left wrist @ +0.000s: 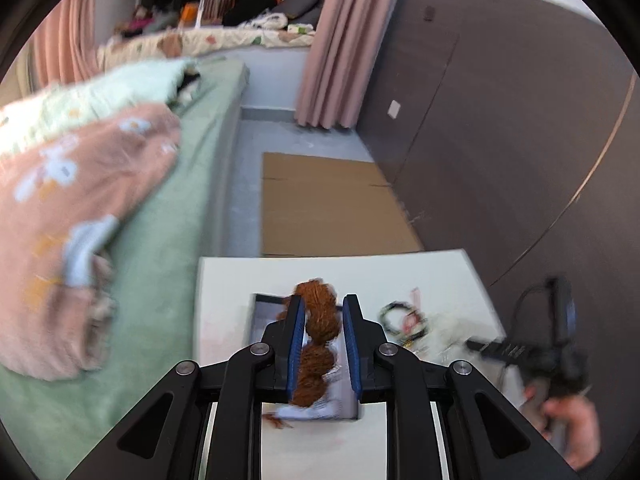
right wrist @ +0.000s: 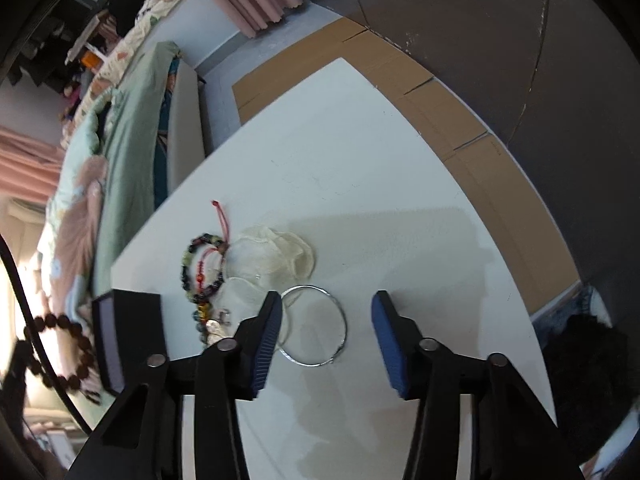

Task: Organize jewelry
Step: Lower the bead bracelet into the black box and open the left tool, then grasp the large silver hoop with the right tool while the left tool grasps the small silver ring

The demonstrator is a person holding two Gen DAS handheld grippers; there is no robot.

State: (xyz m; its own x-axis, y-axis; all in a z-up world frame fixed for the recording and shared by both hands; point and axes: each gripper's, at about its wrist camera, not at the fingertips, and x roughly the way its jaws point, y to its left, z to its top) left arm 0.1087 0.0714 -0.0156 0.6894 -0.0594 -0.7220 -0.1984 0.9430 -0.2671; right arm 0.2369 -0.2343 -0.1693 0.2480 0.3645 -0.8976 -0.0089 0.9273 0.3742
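My left gripper [left wrist: 323,300] is shut on a brown wooden bead bracelet [left wrist: 320,320], holding it above an open dark box [left wrist: 264,320] with a grey lining on the white table [left wrist: 400,272]. In the right wrist view the same bracelet [right wrist: 60,352] hangs in the air left of the box [right wrist: 128,336]. My right gripper [right wrist: 328,296] is open just over a thin silver bangle [right wrist: 314,326] lying flat; its left finger covers the bangle's left edge, and the pads are not pressing on it. A multicoloured bead bracelet [right wrist: 202,272], a red cord bracelet [right wrist: 218,220] and a sheer pouch [right wrist: 276,256] lie beside it.
A bed with a green sheet [left wrist: 180,220] and a pink-and-green quilt [left wrist: 80,200] runs along the table's left side. Flat cardboard [left wrist: 328,204] covers the floor beyond the table. A dark wardrobe wall [left wrist: 500,140] stands on the right. A hand [left wrist: 572,432] holds the right gripper.
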